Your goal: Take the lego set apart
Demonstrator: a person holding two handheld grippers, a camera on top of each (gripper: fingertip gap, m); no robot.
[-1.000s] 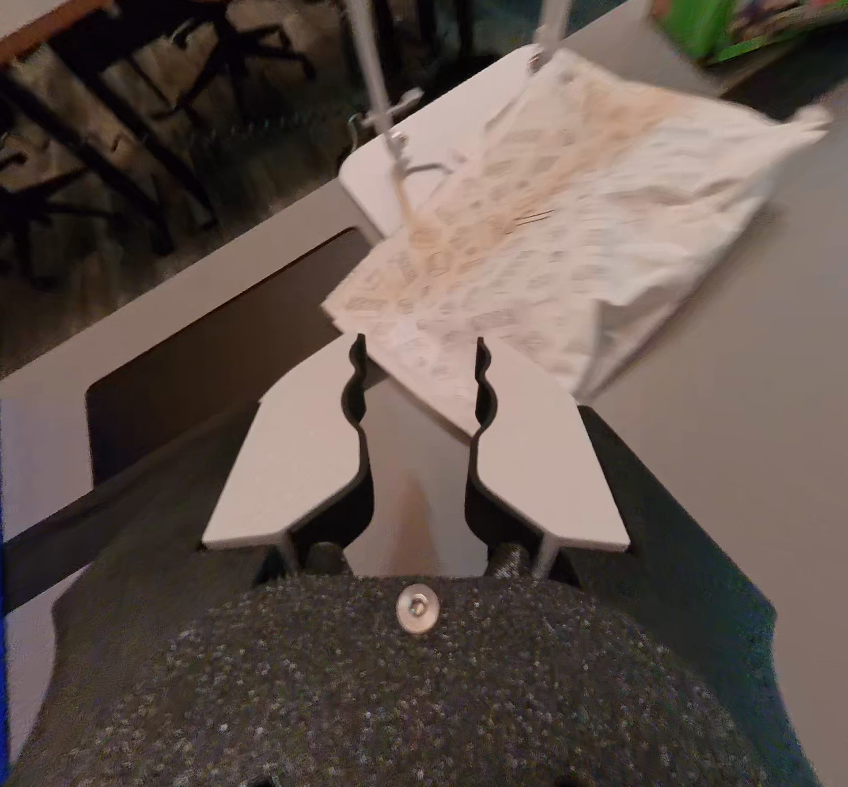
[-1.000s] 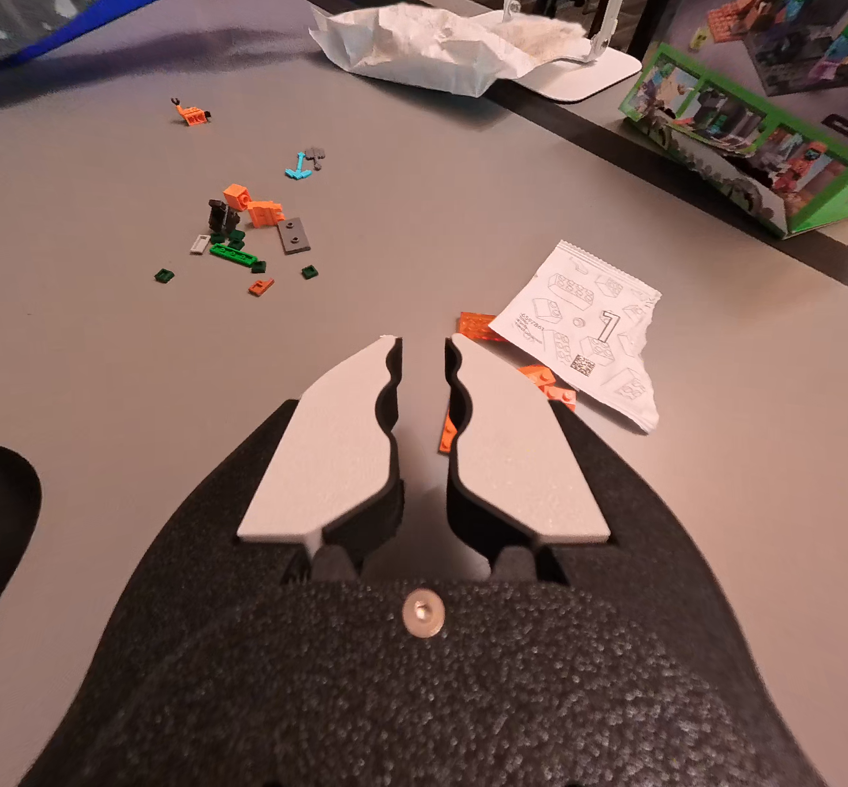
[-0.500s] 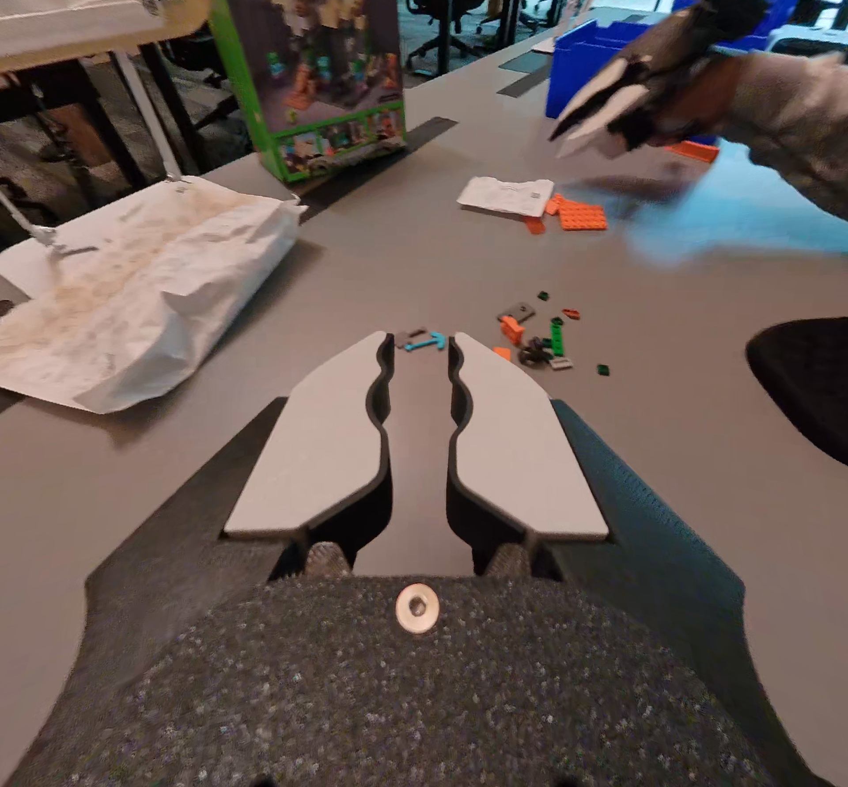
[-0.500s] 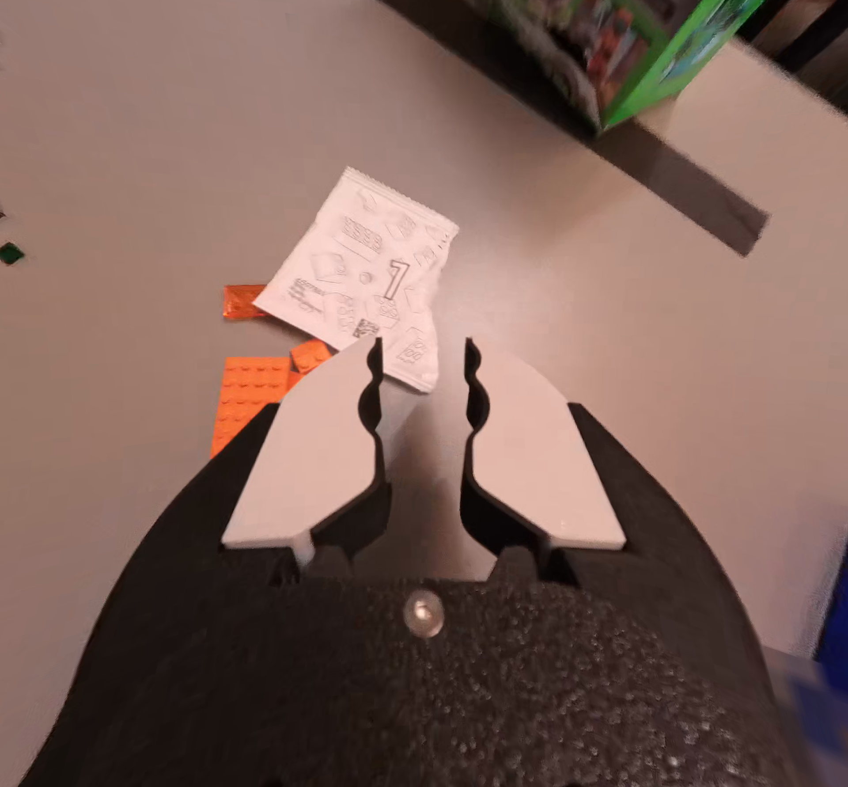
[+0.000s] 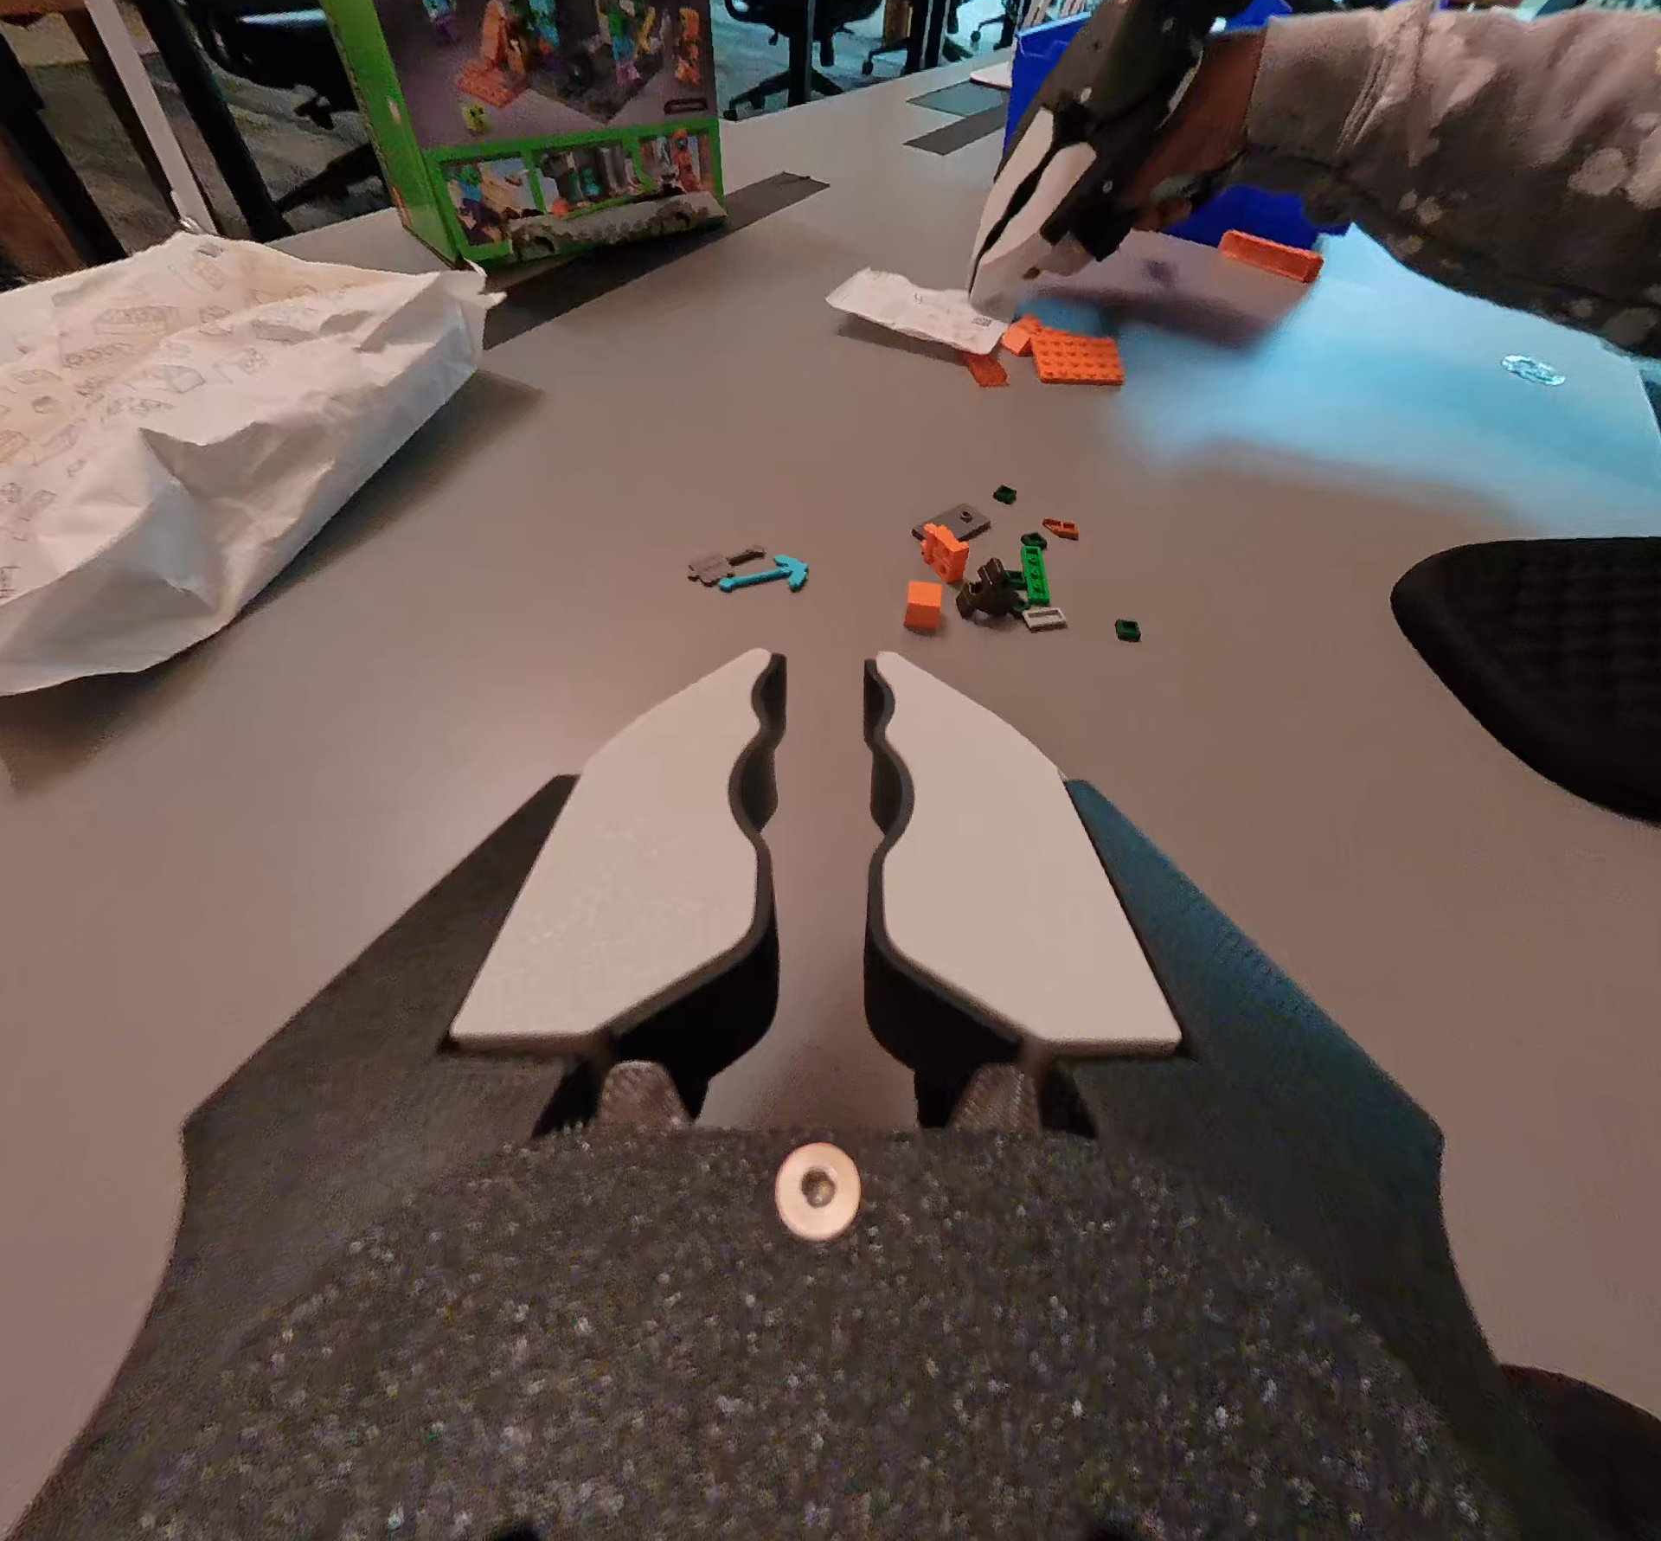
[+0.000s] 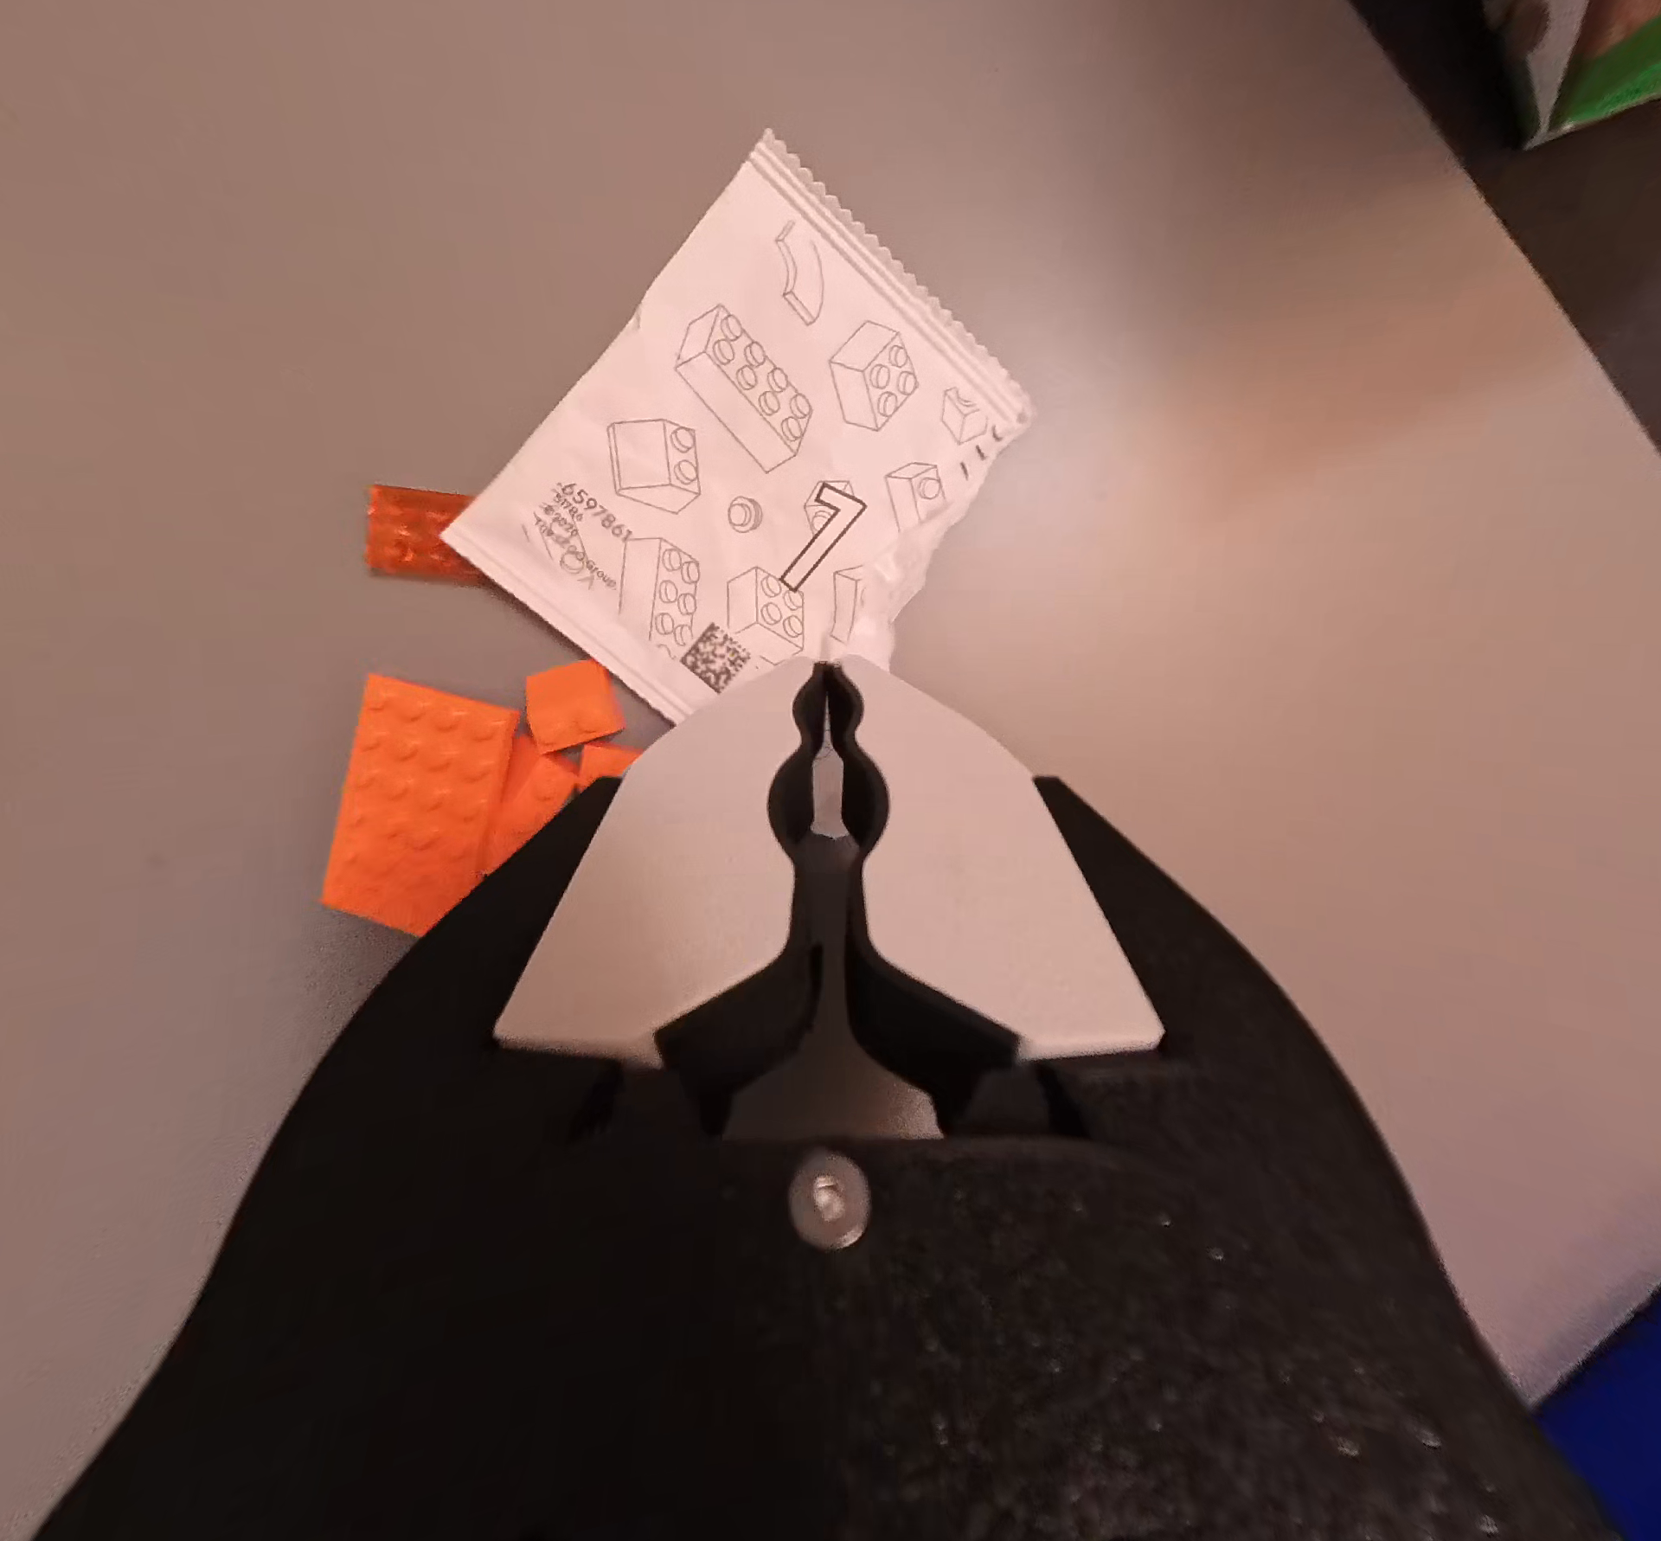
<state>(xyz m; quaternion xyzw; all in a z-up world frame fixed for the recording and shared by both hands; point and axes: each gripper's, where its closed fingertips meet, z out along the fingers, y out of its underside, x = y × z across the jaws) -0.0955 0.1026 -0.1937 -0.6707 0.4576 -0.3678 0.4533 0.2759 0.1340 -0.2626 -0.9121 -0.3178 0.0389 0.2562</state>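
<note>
Your right gripper (image 6: 825,675) is pinching the torn corner of the small white paper bag (image 6: 719,455), with its jaws squeezed together on that crumpled edge. The bag is lying flat on the grey table (image 6: 270,149), and just to its left the orange plates (image 6: 422,797) are sitting loose, a couple of small ones touching the bigger one, with one more orange piece (image 6: 409,540) poking out from under the bag's left corner. Your left gripper (image 5: 822,671) is hovering low over the table with its jaws parted and nothing between them. Just past its tips a scatter of small lego bits (image 5: 989,572) is lying around, plus a teal pickaxe (image 5: 764,576) a bit to the left. Far left there's a big crumpled white bag (image 5: 180,419), and the green set box (image 5: 539,59) is standing at the far edge.
</note>
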